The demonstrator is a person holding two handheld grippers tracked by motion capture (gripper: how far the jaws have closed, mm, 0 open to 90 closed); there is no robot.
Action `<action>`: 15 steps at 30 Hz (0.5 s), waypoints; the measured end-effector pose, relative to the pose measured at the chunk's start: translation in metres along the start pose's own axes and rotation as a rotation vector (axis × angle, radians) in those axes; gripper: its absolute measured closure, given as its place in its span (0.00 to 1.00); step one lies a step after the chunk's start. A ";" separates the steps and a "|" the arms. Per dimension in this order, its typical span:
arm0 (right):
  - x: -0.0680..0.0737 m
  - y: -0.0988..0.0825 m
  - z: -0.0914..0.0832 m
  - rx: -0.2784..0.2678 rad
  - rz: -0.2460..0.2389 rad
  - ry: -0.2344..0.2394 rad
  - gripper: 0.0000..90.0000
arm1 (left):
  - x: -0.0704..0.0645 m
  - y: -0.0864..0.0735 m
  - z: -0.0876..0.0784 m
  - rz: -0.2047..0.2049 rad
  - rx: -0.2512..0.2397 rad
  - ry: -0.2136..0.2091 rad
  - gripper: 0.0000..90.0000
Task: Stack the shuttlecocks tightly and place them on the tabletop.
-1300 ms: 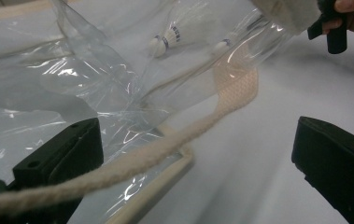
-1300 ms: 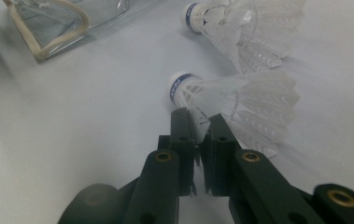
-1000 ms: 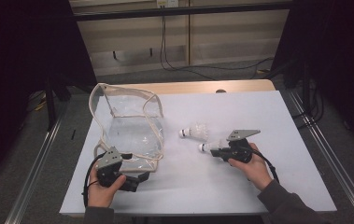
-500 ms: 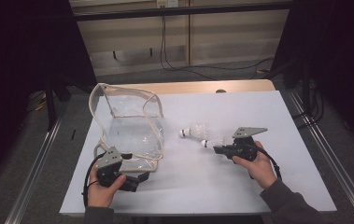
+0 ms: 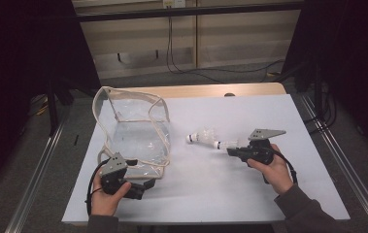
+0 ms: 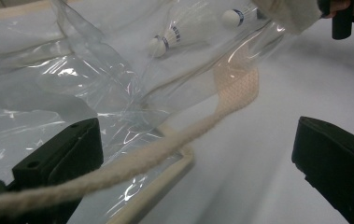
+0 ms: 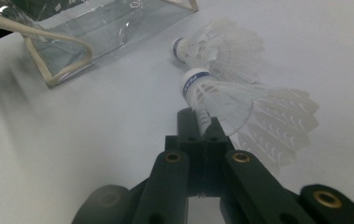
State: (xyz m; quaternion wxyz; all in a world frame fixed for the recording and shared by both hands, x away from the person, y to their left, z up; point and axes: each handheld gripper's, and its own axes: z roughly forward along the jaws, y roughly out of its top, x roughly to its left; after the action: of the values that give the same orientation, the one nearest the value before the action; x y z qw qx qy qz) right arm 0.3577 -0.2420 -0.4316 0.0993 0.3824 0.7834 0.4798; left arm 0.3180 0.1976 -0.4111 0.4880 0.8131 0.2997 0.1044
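— Claws? My right claw (image 7: 201, 122) pinches a feathered white shuttlecock (image 7: 240, 105) just over the white desk (image 5: 210, 189).
— Left claw (image 6: 198, 154)?
— Gaping, astride the clear plastic bag's (image 5: 135, 131) woven cream cord (image 6: 142, 156).

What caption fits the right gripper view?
Right gripper shut on a shuttlecock, a second shuttlecock and clear bag beyond.

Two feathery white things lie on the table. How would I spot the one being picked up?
Start at the clear plastic bag on the left of the white table, then look right to two shuttlecocks. The held shuttlecock is the nearer one, its feathers pinched in the right gripper; the other shuttlecock lies free just beyond.
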 end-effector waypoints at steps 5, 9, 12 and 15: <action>-0.003 0.001 -0.004 -0.008 0.005 -0.004 1.00 | 0.000 0.000 0.000 -0.001 0.001 0.001 0.02; -0.005 0.001 -0.006 -0.011 0.001 -0.006 1.00 | 0.000 0.000 0.000 -0.001 0.001 0.001 0.02; -0.006 0.002 -0.008 -0.018 0.003 -0.010 1.00 | 0.000 0.000 0.000 -0.001 -0.001 0.000 0.02; -0.007 0.002 -0.009 -0.018 0.005 -0.012 1.00 | 0.000 0.000 0.000 -0.001 -0.001 0.000 0.02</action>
State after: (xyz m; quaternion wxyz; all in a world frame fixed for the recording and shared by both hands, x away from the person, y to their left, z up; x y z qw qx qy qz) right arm 0.3592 -0.2527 -0.4270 0.1063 0.3865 0.7775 0.4846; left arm 0.3179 0.1977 -0.4111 0.4885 0.8127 0.3001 0.1041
